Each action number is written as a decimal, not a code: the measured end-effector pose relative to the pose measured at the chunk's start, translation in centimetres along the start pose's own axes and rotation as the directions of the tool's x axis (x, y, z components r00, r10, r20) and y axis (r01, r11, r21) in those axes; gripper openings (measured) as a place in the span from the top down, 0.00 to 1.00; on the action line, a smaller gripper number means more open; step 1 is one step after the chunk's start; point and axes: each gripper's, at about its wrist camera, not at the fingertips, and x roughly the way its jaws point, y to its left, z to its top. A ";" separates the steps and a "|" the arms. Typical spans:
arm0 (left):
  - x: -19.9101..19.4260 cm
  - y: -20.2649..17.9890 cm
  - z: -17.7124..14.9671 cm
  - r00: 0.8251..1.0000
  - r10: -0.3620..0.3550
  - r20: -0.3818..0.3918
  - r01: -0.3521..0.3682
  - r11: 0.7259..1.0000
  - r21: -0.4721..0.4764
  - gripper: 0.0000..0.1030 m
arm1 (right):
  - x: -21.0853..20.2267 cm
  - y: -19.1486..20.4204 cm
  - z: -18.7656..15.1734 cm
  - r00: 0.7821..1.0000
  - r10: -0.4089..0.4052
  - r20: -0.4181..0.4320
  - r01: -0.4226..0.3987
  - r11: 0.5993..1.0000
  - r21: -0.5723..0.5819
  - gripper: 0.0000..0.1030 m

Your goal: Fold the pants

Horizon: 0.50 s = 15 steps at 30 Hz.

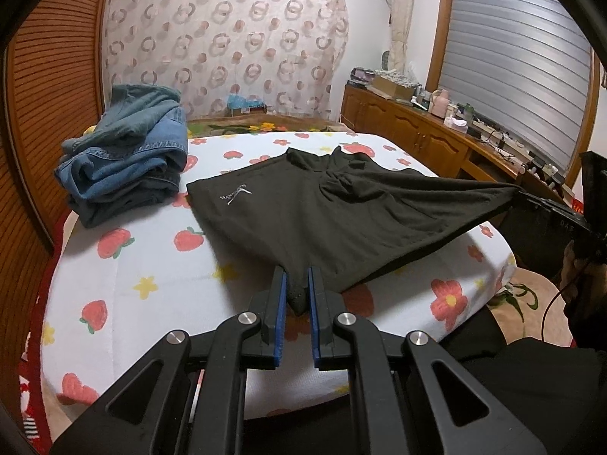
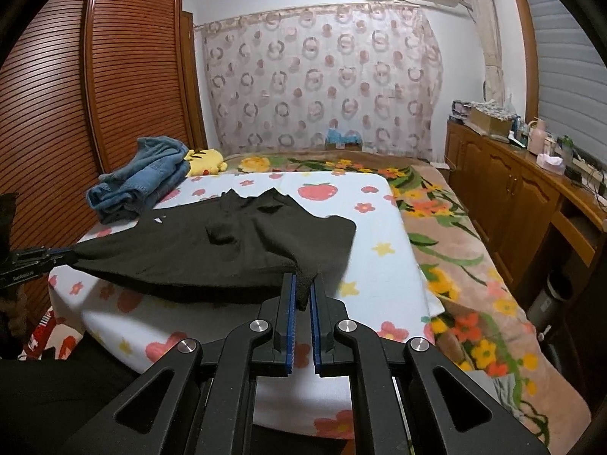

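Observation:
Dark olive-black pants [image 1: 322,216] with a small white logo lie spread on the strawberry-print sheet [image 1: 151,273]; they also show in the right wrist view [image 2: 212,250]. My left gripper [image 1: 296,284] is shut on the near corner of the pants. My right gripper [image 2: 302,288] is shut on the other near corner and shows at the right edge of the left wrist view [image 1: 531,197]. The near edge is stretched taut between the two grippers, slightly lifted off the bed.
A pile of folded blue jeans [image 1: 125,155] sits at the far left of the sheet. A yellow plush toy [image 2: 205,161] lies behind it. A wooden wardrobe [image 2: 76,94] stands left, a cluttered wooden sideboard [image 2: 504,174] right, floral blanket [image 2: 455,246] beside the sheet.

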 end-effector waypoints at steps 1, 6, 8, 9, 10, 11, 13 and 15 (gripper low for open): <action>0.0 0.0 0.0 1.000 0.002 -0.004 -0.002 1.000 -0.001 0.89 | 0.3 0.1 -0.3 1.000 0.002 -0.004 -0.002 1.000 0.000 0.94; 0.6 0.1 -0.4 0.999 0.013 -0.033 -0.013 1.000 -0.003 0.86 | 1.6 -0.1 -1.0 1.000 0.020 -0.024 -0.020 1.000 0.019 0.94; 0.7 0.2 -0.5 0.999 0.022 -0.035 -0.022 1.000 -0.006 0.84 | 2.0 -0.1 -1.1 0.999 0.031 -0.020 -0.030 0.999 0.028 0.94; 0.7 0.2 -0.5 0.999 0.025 -0.035 -0.025 1.000 -0.008 0.80 | 2.1 -0.2 -1.0 0.999 0.035 -0.018 -0.034 0.999 0.031 0.94; 0.7 0.3 -0.5 0.999 0.028 -0.035 -0.028 1.000 -0.010 0.77 | 2.4 -0.1 -1.0 0.999 0.038 -0.017 -0.038 0.999 0.031 0.94; 0.5 0.3 -0.4 0.999 0.037 -0.029 -0.038 0.999 -0.011 0.70 | 2.3 -0.1 -0.8 0.999 0.042 -0.016 -0.041 0.999 0.032 0.94; 0.3 0.2 -0.4 0.998 0.058 -0.014 -0.058 0.998 -0.002 0.60 | 2.6 0.0 -0.6 0.999 0.052 -0.012 -0.052 0.998 0.029 0.94; 0.2 0.2 -0.3 0.999 0.052 -0.007 -0.052 0.999 -0.002 0.53 | 3.0 0.1 -0.2 0.998 0.066 -0.007 -0.066 0.998 0.024 0.94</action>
